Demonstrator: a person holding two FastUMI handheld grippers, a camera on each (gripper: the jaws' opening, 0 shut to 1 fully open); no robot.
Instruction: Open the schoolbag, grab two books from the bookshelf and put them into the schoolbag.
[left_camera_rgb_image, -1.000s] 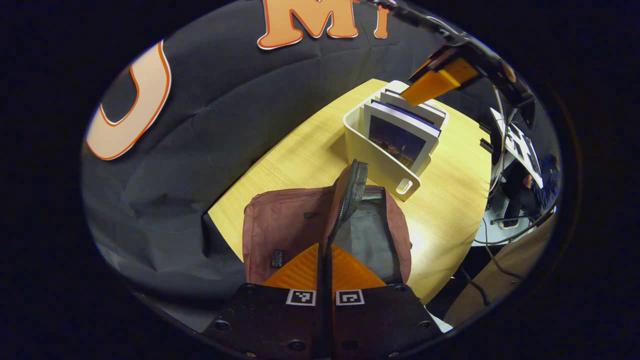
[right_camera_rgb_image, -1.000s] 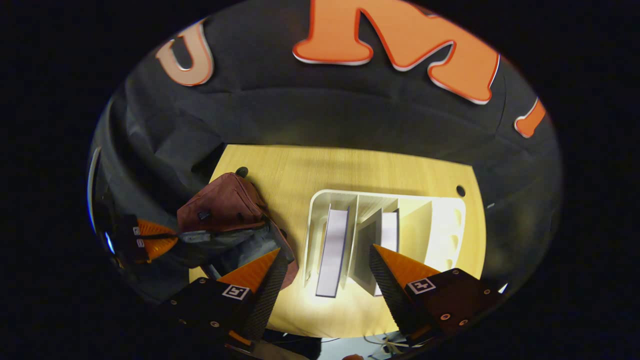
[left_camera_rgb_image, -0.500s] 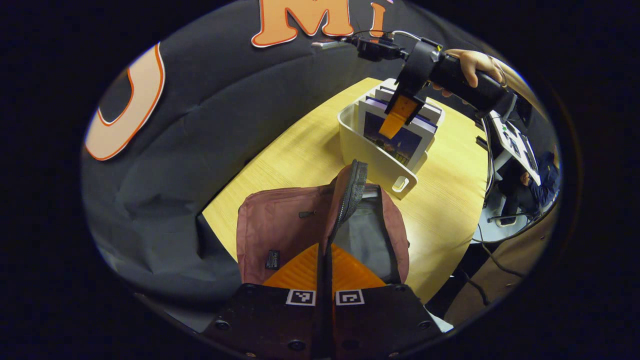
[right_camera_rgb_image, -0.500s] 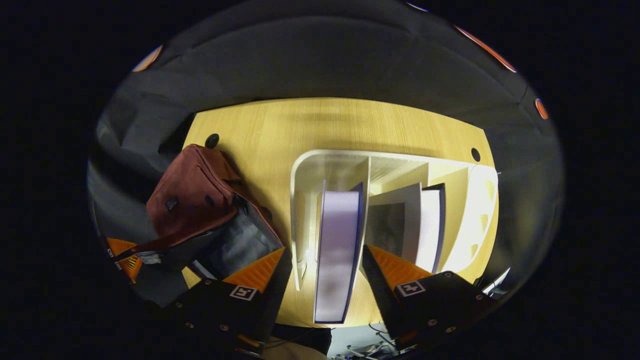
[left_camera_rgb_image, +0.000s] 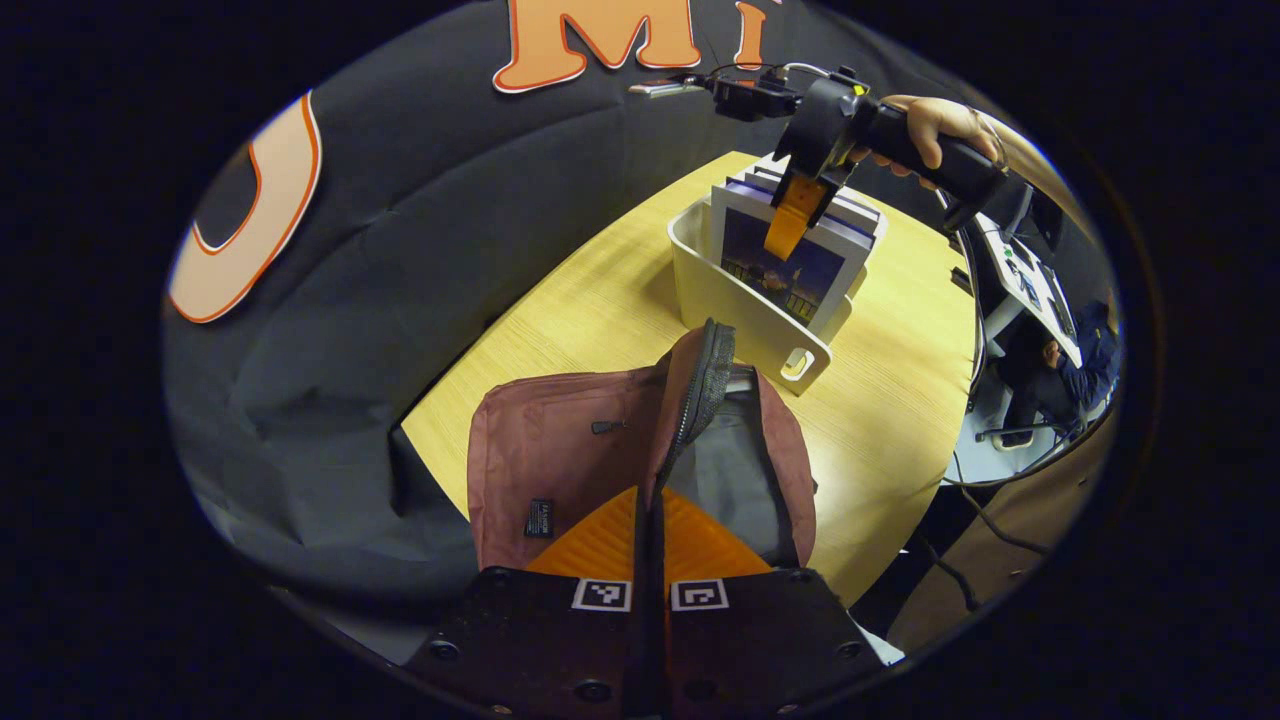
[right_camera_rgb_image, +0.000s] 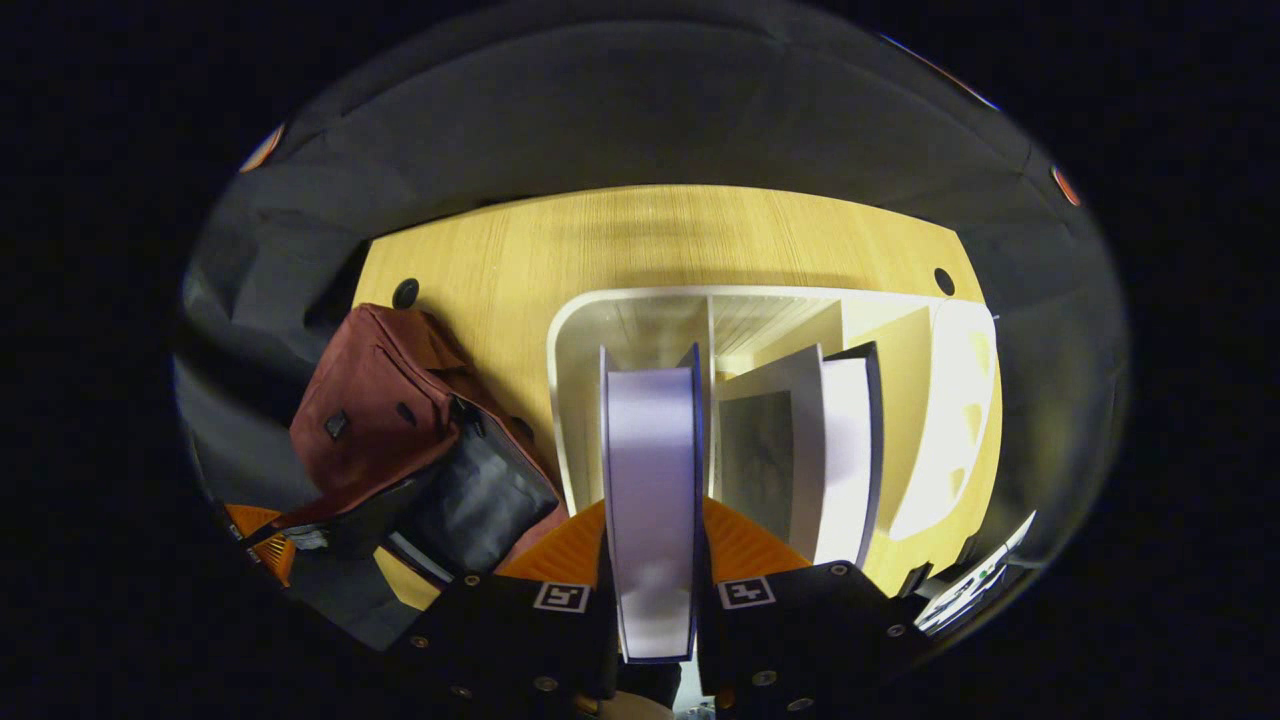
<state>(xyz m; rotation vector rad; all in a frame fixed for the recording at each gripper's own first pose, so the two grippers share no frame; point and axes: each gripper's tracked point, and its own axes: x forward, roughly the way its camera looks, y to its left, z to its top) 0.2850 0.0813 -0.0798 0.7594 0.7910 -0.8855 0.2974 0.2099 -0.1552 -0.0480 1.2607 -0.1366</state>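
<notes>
A maroon schoolbag (left_camera_rgb_image: 560, 450) stands open on the wooden table (left_camera_rgb_image: 600, 300), its grey lining (left_camera_rgb_image: 725, 470) showing. My left gripper (left_camera_rgb_image: 650, 505) is shut on the bag's zipper edge (left_camera_rgb_image: 700, 385) and holds it up. The white bookshelf (left_camera_rgb_image: 735, 305) stands beyond the bag with several upright books. In the right gripper view, my right gripper (right_camera_rgb_image: 652, 503) is shut on the leftmost book (right_camera_rgb_image: 650, 430), one finger on each cover. Two more books (right_camera_rgb_image: 845, 440) lean in the neighbouring slot. The right gripper (left_camera_rgb_image: 790, 215) also hangs over the bookshelf, held by a hand (left_camera_rgb_image: 925, 115).
The bookshelf's rim (right_camera_rgb_image: 560, 400) lies close to the schoolbag (right_camera_rgb_image: 370, 400). Round holes (right_camera_rgb_image: 405, 293) mark the table's far corners. The booth's wall borders the table's far side. Off the table's right edge are cables and a seated person (left_camera_rgb_image: 1070, 360).
The right gripper came down over the leftmost book and its fingers went from wide open to shut on it. The left gripper kept its hold on the bag's edge.
</notes>
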